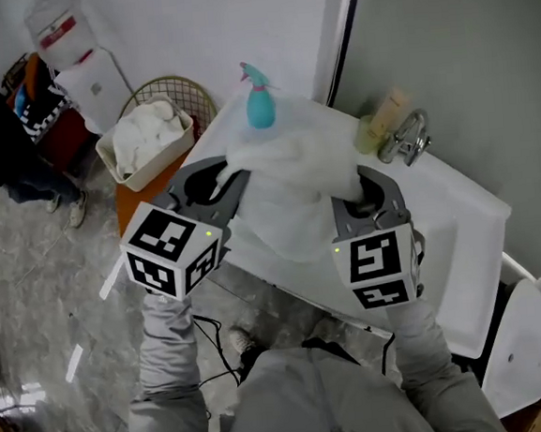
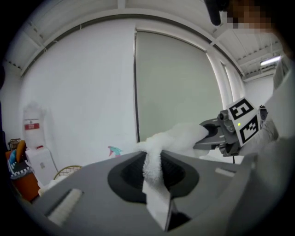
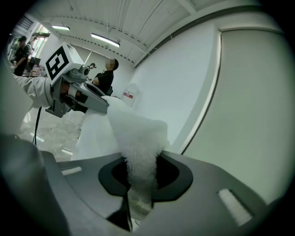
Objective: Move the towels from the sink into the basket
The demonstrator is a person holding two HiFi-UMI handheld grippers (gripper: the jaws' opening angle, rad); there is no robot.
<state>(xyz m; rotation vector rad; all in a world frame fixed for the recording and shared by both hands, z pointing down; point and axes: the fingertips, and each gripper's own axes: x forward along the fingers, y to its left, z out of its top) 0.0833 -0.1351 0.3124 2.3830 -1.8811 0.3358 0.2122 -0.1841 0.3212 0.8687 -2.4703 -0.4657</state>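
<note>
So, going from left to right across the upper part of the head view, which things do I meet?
water dispenser → white basket → blue spray bottle → faucet

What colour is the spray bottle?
The spray bottle is teal, clearest in the head view.

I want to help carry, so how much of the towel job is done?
Done: a pile of towels already lies in the basket. In hand: the left gripper and the right gripper are both shut on one white towel, stretched between them above the sink. Left: that towel has to go into the basket. It hides the sink bowl, so I cannot tell if more wait there.
</note>
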